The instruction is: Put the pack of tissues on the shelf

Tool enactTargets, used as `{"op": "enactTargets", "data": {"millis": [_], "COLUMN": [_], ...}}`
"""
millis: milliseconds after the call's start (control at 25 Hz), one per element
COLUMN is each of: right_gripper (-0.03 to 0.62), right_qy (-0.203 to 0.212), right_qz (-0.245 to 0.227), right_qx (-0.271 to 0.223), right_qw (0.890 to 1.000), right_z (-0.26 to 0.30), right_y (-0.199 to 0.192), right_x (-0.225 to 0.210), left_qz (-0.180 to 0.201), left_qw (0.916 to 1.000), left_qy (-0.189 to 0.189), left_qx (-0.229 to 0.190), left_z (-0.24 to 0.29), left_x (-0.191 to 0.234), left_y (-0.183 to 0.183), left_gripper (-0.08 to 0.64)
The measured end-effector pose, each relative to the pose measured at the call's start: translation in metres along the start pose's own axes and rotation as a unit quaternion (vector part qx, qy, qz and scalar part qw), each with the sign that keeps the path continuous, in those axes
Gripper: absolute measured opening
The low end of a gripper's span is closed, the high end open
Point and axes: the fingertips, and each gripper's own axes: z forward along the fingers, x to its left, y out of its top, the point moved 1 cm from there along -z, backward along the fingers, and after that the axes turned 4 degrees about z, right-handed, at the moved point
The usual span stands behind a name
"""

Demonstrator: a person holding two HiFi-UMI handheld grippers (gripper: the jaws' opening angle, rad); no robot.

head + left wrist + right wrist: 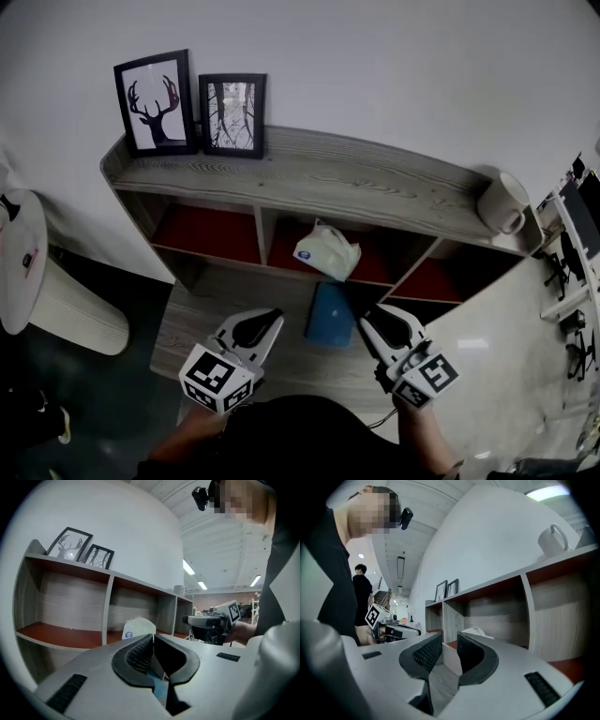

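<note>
Nearest the person, the left gripper is keeping its jaws clenched tip to tip with nothing caught between them. The right gripper is hanging released, its jaws standing slightly apart and empty. Between the two, a flat blue thing is lying on the low board in front of the shelf. Beyond it, the pack of tissues is sitting in the middle compartment, at the front edge of its red floor and apart from both grippers. It is showing as a soft, pale, crinkled packet with a small round blue mark on the end facing the left gripper. On the top board, two framed pictures are leaning at the back left corner, and a white mug is lying at the right end.
</note>
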Motion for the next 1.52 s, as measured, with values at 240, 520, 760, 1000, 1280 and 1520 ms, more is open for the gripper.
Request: {"op": "enactTargets", "data": {"millis": [240, 520, 760, 1000, 1280, 1520], "right_gripper": [0.072, 0.07, 0.037, 0.024, 0.018, 0.018], "right_qy": [0.016, 0.042, 0.049, 0.049, 0.049, 0.047], "right_qz": [0.038, 0.045, 0.05, 0.055, 0.06, 0.066], "right_qx": [-0.01, -0.013, -0.012, -0.006, 0.008, 0.014], "right_qw": [0.999, 0.998, 0.997, 0.997, 0.997, 0.997], "right_z": [-0.005, -0.002, 0.003, 0.007, 0.011, 0.013], "right_y": [-0.014, -0.017, -0.019, -0.021, -0.026, -0.031], "right_x": [0.014, 0.027, 0.029, 0.027, 0.028, 0.028], "left_qz": [0.008, 0.001, 0.003, 0.005, 0.004, 0.006], "left_qw": [0.9999, 0.9999, 0.9999, 0.9999, 0.9999, 0.9999], "left_qy": [-0.008, -0.001, 0.007, 0.011, 0.009, 0.009], "left_qx": [-0.012, -0.011, -0.009, -0.01, -0.008, -0.009], "left_z": [-0.003, -0.005, -0.004, -0.004, -0.005, -0.007], "left_x": [-0.005, -0.003, 0.002, 0.004, 0.004, 0.005], "left_y": [0.001, -0.005, -0.004, -0.002, -0.002, -0.003], "left_gripper": [0.021, 0.021, 0.021, 0.021, 0.021, 0.021]}}
